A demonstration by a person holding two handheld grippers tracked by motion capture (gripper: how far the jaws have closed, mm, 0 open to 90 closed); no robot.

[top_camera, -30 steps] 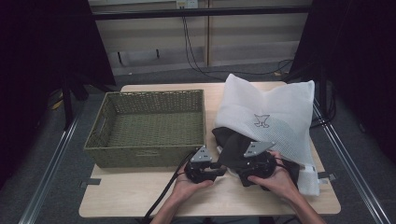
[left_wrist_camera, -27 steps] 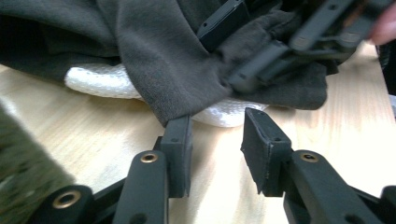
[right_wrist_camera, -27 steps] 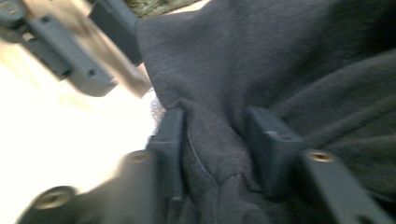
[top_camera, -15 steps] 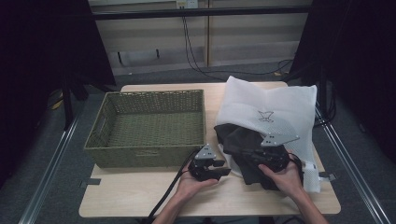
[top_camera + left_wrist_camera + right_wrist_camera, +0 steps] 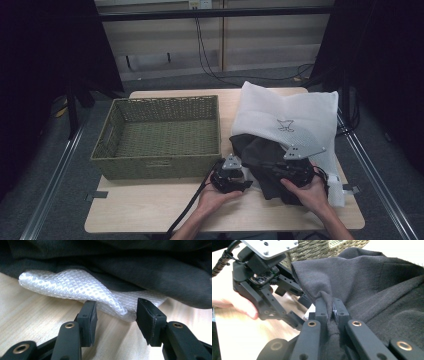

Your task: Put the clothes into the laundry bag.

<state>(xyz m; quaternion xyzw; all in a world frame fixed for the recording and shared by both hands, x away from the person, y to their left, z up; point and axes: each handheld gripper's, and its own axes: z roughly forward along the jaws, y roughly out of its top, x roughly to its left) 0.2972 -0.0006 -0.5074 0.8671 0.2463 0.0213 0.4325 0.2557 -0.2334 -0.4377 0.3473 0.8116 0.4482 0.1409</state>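
We see the right gripper pinching a fold of the dark grey fabric garment, which lies beside the green woven basket; the half-open left gripper, empty, faces the white mesh bag's edge directly ahead, under the garment.

Recording lab, black curtains, cabled back wall, floor rails, lone wooden table

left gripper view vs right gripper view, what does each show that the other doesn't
Left gripper view: its open left gripper with the white mesh bag edge lying between the jaws on the table, pads not pressing it.

Right gripper view: the right gripper shut on a fold of dark cloth, plus the woven basket and a hand holding the left gripper.

Both: the dark cloth and the wooden table.
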